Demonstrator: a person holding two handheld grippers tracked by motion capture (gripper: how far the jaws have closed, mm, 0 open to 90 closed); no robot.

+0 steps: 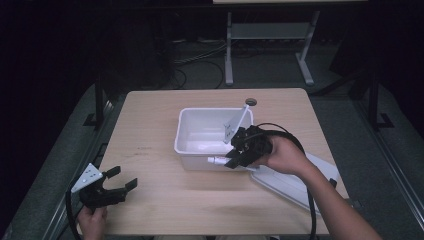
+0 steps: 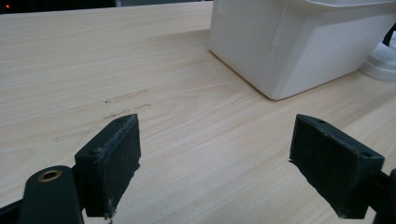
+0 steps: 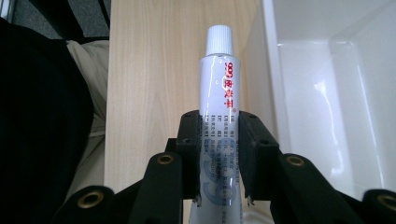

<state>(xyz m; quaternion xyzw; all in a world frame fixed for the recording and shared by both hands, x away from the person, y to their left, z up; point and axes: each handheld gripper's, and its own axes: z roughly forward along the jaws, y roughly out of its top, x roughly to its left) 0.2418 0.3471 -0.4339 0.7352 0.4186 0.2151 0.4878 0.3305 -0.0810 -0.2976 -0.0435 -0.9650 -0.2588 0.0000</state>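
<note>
My right gripper [image 1: 235,159] is shut on a white tube [image 3: 218,93] with a ribbed white cap and red and blue print. The same tube [image 1: 218,160] sticks out to the left of the jaws, just above the near wall of the white bin [image 1: 197,150]. In the right gripper view the pads squeeze the tube's lower half, and the bin [image 3: 327,93] lies to the right. My left gripper [image 1: 122,182] rests open near the table's front left corner, nothing between its pads [image 2: 112,158]. The bin [image 2: 299,51] shows beyond it.
A white lid [image 1: 295,180] lies flat on the table behind my right hand, at the front right. The wooden table [image 1: 150,130] has bare surface left of the bin. A desk frame [image 1: 267,45] and cables stand on the floor beyond the far edge.
</note>
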